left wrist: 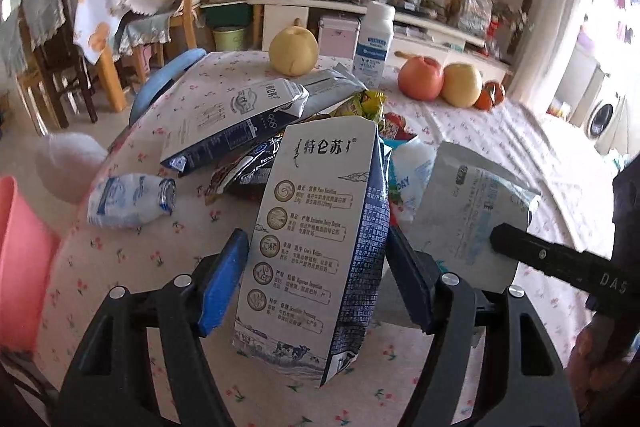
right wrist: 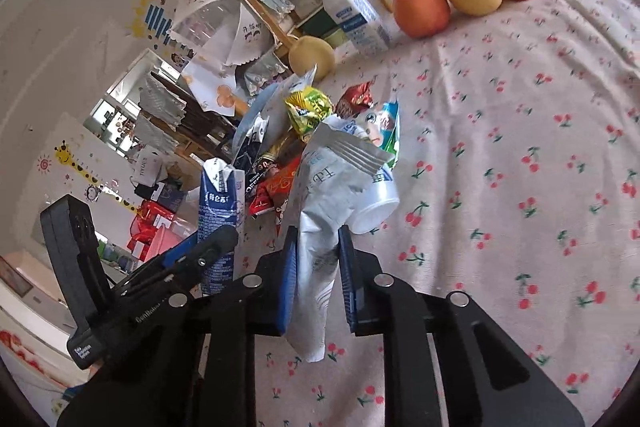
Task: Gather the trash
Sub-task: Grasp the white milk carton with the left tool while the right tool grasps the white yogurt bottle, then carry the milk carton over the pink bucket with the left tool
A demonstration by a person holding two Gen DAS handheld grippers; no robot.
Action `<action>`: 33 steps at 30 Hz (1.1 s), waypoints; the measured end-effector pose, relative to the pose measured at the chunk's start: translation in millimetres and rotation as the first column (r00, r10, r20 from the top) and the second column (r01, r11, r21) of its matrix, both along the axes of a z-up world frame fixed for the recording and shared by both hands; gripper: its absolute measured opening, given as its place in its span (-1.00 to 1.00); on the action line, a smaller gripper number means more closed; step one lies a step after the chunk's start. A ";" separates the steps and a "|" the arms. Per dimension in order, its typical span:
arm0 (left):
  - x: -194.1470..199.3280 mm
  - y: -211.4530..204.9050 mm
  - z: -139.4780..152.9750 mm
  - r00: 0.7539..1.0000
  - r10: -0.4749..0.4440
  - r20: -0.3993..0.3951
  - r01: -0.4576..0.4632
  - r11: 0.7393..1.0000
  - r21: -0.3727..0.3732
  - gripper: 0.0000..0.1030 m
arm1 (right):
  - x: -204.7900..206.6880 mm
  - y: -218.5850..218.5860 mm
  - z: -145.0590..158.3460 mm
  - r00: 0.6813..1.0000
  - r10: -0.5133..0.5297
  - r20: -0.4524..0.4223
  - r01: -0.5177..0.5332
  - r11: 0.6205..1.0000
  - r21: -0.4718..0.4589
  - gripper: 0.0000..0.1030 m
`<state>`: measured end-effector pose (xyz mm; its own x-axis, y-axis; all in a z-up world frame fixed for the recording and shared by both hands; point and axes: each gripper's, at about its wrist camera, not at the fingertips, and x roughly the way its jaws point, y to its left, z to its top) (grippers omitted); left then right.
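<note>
A white and blue milk carton (left wrist: 316,227) stands tilted between the blue pads (left wrist: 222,283) of my left gripper (left wrist: 316,239), which is shut on its sides and holds it off the cloth. My right gripper (right wrist: 317,233) is shut on a crumpled white foil pouch (right wrist: 320,195) that hangs between its pads. In the left wrist view that pouch (left wrist: 468,203) shows at the right with a black finger (left wrist: 532,251) on it. From the right wrist view, the left gripper (right wrist: 204,247) holds the carton (right wrist: 218,203) upright at the left.
On the cherry-print tablecloth (right wrist: 520,147) lies a pile of wrappers (right wrist: 308,111), a second carton (left wrist: 236,119), a small yoghurt bottle (left wrist: 128,199) on its side and a white cup (right wrist: 376,207). Fruit (left wrist: 420,79) and an upright white bottle (left wrist: 374,43) stand at the far edge. A pink bin (left wrist: 20,259) is at the left.
</note>
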<state>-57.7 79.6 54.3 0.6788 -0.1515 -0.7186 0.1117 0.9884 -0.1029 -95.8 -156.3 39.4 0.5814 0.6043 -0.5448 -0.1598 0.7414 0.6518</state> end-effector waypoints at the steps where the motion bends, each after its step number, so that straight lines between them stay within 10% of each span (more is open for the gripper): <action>1: -1.9 1.4 0.8 1.000 0.004 0.002 -0.004 1.000 -0.023 0.37 | -2.1 -1.1 1.3 1.000 0.001 0.003 -0.001 1.000 0.002 -0.61; 18: -39.2 53.9 58.2 0.960 0.168 0.226 -0.142 0.982 -0.127 0.37 | -37.5 15.2 49.1 0.994 -0.027 0.110 0.037 0.995 -0.091 -0.62; 33: -86.1 208.3 106.8 0.829 0.474 0.298 -0.436 0.880 -0.187 0.37 | -23.2 175.7 130.7 0.946 0.213 0.245 -0.199 0.977 -0.082 -0.64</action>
<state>-143.8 287.9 161.1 0.8806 0.1702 -0.4423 -0.3024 0.9204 -0.2479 -118.9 19.4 170.1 0.5696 0.6980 -0.4339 -0.4656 0.7091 0.5295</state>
